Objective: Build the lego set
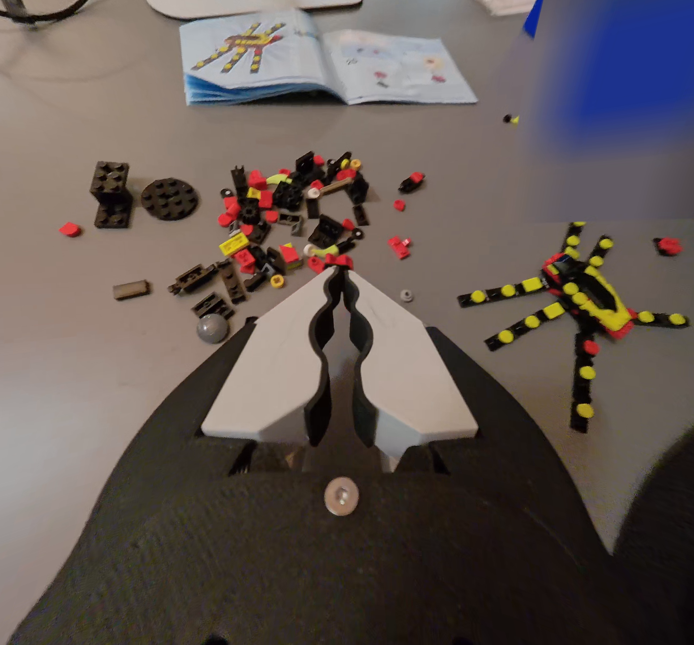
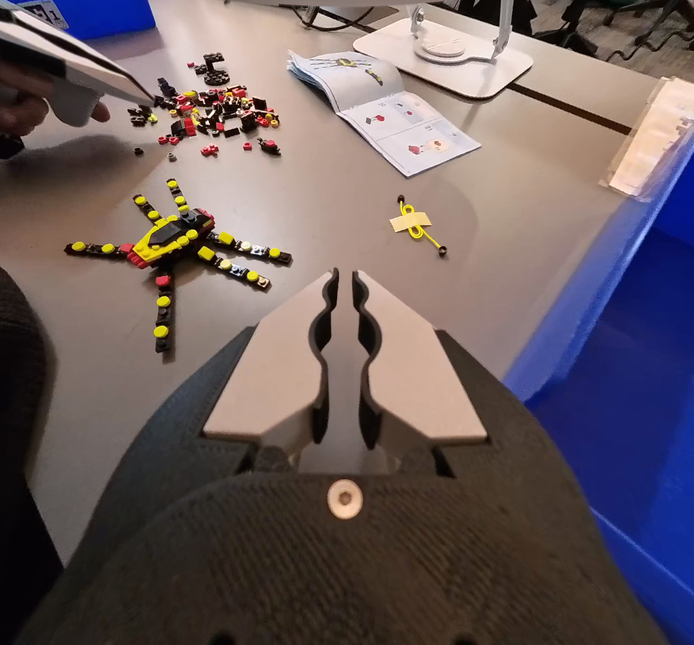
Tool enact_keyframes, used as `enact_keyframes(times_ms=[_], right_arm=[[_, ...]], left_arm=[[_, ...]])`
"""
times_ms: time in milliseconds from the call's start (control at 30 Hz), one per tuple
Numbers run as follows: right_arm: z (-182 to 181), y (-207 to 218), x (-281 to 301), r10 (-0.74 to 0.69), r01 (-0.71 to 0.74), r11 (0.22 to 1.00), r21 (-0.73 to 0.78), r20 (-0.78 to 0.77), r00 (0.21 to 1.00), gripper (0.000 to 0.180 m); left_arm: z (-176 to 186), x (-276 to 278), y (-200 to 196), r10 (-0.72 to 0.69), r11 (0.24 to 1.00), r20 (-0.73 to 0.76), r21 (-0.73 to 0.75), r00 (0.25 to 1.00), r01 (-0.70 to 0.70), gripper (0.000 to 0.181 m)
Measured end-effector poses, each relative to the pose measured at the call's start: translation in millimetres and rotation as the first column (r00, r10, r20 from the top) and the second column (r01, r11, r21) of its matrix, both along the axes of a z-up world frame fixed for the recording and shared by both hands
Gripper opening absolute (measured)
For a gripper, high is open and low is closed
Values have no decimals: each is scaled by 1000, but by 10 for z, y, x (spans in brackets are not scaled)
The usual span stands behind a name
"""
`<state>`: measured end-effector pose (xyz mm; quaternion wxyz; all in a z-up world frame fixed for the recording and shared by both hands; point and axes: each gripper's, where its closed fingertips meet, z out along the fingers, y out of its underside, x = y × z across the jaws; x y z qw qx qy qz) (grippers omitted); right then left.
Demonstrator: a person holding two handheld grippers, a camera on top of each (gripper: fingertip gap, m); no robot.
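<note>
Red and black, the small piece (image 1: 339, 261) pinched at the tips of the left tongs (image 1: 340, 270) is a hard, light bit of plastic, held at the near edge of the loose pile (image 1: 293, 214) on the grey surface (image 1: 112, 364). Such a piece should be stiff and slick, so a narrow bite on its flat sides looks safer than one on its rounded top; it could easily pop out sideways. The right tongs (image 2: 344, 272) grasp nothing, their jaws nearly together with a slim gap, hovering over bare surface near the front edge.

Between pile and right tongs lies the half-built spider (image 2: 176, 240), yellow and black body with studded legs splayed flat. Those legs are thin chains of plates and likely to snap apart under a sideways push, so the body is the part to steady while pressing a piece on. An open booklet (image 2: 379, 109) lies beyond, and a yellow string (image 2: 417, 225) with black ends, taped, lies apart to the right.
</note>
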<state>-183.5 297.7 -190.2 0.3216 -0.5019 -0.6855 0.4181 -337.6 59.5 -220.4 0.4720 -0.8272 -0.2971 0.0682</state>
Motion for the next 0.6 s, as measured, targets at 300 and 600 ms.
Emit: enact_keyframes(times_ms=[300, 600], right_arm=[[-31, 16, -6, -7, 7, 1000, -12, 16, 1000, 5], [-55, 18, -10, -7, 7, 1000, -13, 27, 1000, 5]], left_arm=[[-153, 57, 2, -24, 999, 86, -42, 996, 27, 1], [-177, 37, 11, -5, 999, 103, -47, 995, 10, 16]])
